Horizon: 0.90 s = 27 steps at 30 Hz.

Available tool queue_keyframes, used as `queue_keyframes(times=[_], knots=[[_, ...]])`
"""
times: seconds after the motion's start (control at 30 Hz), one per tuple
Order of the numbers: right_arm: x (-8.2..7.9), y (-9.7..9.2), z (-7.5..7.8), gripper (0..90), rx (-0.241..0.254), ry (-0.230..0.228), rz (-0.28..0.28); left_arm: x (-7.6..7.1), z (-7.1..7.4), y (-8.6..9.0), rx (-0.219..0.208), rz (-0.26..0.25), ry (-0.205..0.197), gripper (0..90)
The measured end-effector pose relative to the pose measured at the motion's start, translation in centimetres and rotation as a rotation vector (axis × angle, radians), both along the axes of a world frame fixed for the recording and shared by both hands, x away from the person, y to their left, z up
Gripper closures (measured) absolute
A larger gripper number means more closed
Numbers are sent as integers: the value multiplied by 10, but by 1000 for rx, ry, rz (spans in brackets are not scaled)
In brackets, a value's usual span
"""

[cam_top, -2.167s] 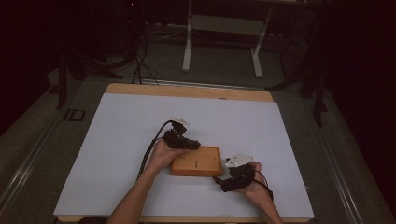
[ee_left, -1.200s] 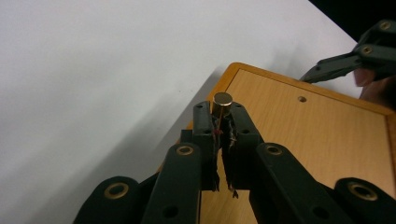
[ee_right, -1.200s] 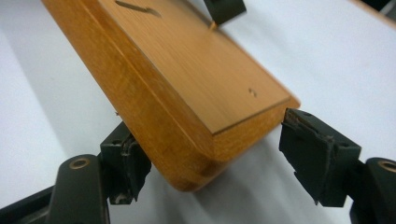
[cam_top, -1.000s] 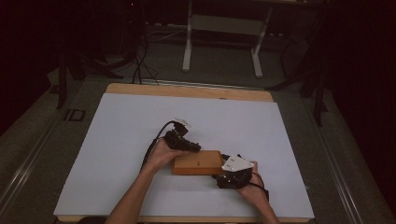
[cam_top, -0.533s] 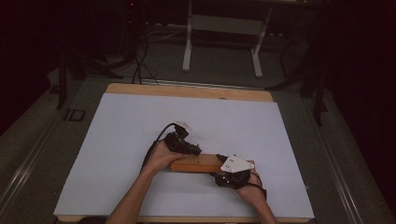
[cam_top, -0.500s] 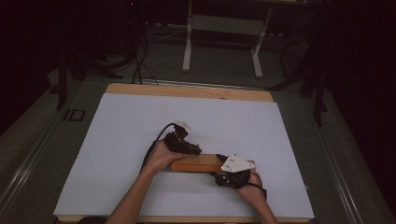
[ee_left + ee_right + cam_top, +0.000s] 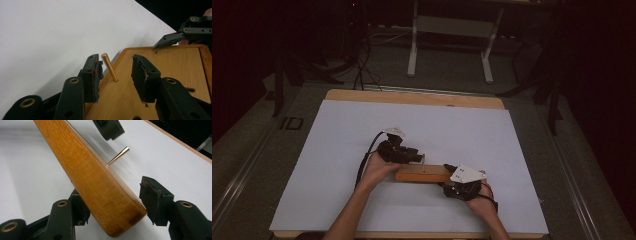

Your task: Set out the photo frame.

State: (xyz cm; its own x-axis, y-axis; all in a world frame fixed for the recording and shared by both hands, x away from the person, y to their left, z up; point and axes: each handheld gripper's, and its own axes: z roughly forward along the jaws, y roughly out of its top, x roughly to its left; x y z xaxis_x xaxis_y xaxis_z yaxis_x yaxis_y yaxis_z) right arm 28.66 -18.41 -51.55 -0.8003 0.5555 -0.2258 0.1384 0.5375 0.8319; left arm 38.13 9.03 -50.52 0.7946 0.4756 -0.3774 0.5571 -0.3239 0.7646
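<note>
A wooden board (image 7: 422,173) stands tipped up on its long edge on the white sheet (image 7: 337,150). A gold pin (image 7: 109,67) sticks out of a hole near the board's (image 7: 175,62) edge. My left gripper (image 7: 116,60) has just been opening; the pin stands between its pads, touched by neither. In the high view the left gripper (image 7: 414,157) sits at the board's far left end. My right gripper (image 7: 115,195) has just been closing and grips the board's (image 7: 82,162) near corner across its thickness. The high view shows the right gripper (image 7: 449,181) at the board's right end.
The white sheet covers a wooden table whose bare far edge (image 7: 412,97) shows. Beyond it stand a metal frame (image 7: 447,30) and cables on a dark floor. Cables trail from both grippers toward the person.
The board went from lying flat to standing on edge. My left gripper's jaws opened off the gold pin and drew back a little. The right gripper closed on the board's corner.
</note>
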Motion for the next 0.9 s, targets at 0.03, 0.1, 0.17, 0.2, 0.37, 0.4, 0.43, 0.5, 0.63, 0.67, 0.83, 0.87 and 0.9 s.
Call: queue_keyframes(times=[0.03, 0.1, 0.17, 0.2, 0.37, 0.4, 0.43, 0.5, 0.63, 0.67, 0.83, 0.87, 0.9], knots=[[0, 0, 0, 442, 2, 1, -1, -1, 0, 2, 0, 10, -4, 561], [1, 0, 0, 445, 5, 3, -1, -4, 0, 8, 5, 34, -16, 556], [1, -1, 1, 449, 7, 4, -1, -5, 0, 15, 6, 50, -24, 556], [2, -1, 1, 449, 7, 5, 1, -7, 0, 18, 4, 59, -29, 556], [2, -1, 1, 450, 8, 5, 1, -15, 1, 30, 16, 77, -57, 556], [2, -1, 1, 450, 8, 5, 1, -17, 1, 31, 20, 81, -59, 556], [2, -1, 1, 450, 8, 5, 1, -19, 2, 33, 24, 85, -68, 554], [2, -1, 1, 450, 7, 5, 0, -25, 2, 36, 38, 93, -85, 553], [2, -1, 1, 450, 9, 8, 1, -34, 1, 42, 64, 101, -112, 553], [2, -1, 1, 450, 9, 8, 1, -37, 0, 43, 69, 106, -118, 553], [2, -1, 1, 450, 10, 9, 0, -50, 1, 49, 104, 160, -162, 550], [2, -1, 1, 450, 10, 9, 0, -52, 2, 51, 102, 171, -172, 550], [2, -1, 1, 451, 9, 10, 0, -55, 2, 53, 104, 180, -181, 550]])
